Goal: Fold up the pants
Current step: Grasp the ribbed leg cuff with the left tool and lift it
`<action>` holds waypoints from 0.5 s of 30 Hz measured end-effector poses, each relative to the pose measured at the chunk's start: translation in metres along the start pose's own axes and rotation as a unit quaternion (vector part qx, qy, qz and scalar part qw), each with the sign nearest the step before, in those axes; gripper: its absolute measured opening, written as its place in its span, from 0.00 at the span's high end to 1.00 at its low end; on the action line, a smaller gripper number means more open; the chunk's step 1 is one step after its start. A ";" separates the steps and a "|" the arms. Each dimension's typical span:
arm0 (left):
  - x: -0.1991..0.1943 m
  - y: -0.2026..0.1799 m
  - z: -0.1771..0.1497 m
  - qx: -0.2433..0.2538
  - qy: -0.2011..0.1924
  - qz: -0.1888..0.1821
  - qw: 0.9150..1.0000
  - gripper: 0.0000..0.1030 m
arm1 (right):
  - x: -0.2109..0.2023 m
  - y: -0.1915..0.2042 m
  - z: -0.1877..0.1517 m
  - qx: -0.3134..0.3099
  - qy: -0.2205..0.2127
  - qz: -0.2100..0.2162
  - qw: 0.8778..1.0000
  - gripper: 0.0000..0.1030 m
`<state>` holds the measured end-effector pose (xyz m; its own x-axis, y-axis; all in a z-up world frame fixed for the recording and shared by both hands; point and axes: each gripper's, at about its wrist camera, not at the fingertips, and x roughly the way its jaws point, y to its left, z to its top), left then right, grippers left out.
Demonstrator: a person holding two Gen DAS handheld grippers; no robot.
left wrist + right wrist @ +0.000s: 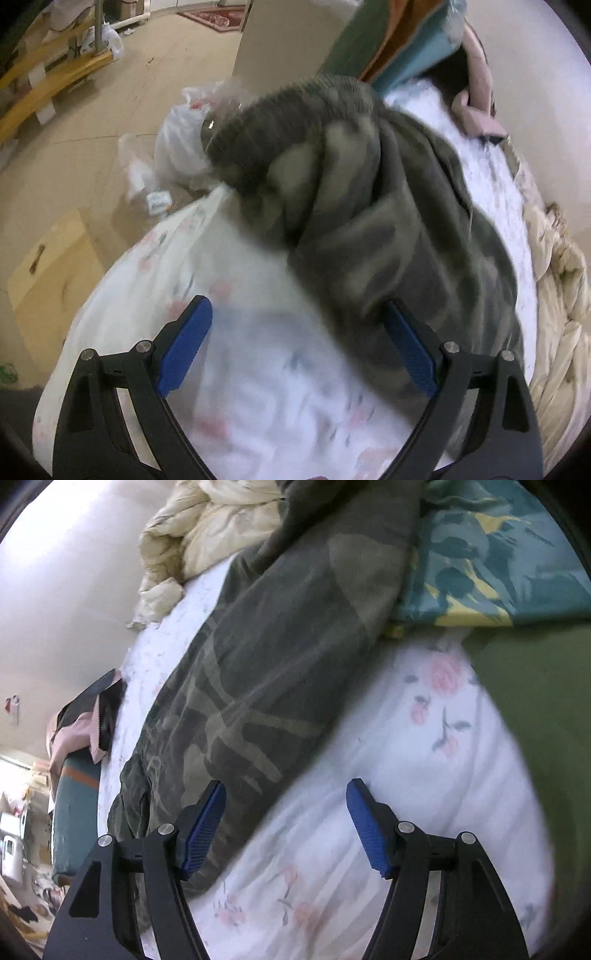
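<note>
Crumpled camouflage pants [369, 206] lie across a floral bed sheet [258, 369]; left gripper [297, 325] and right gripper [286, 805] jaws open, empty.

Home bedroom — floral bedsheet [424, 760], rumpled cream duvet [207, 520], patterned pillow [491, 554], floor rug [214, 16].

No readable text, labels, brands or numbers in either view. The small packet [159, 201] on the floor in the left wrist view carries print, but it's too blurred and small to read. Sheet [424, 760] and pants [258, 686] show patterns only, roses and camo, no lettering.
</note>
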<state>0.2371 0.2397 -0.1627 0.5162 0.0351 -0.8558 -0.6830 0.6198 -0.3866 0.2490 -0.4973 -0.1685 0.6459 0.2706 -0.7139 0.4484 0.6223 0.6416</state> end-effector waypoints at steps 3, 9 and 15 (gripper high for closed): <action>0.006 -0.008 0.019 0.016 -0.031 -0.036 0.999 0.11 | 0.005 -0.007 0.011 0.019 -0.010 0.018 1.000 0.32; 0.034 0.006 0.051 -0.056 -0.033 -0.035 0.997 0.11 | 0.022 -0.012 0.046 0.034 -0.027 0.061 0.997 0.33; 0.039 -0.005 0.059 -0.043 -0.058 -0.035 0.997 0.50 | 0.044 0.002 0.071 0.021 -0.041 0.041 0.998 0.38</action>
<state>0.2909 0.2840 -0.1737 0.6167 0.0872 -0.7823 -0.6828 0.5539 -0.4765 0.3215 -0.5363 -0.1786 0.7290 0.2564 -0.6347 0.4175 0.5683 0.7090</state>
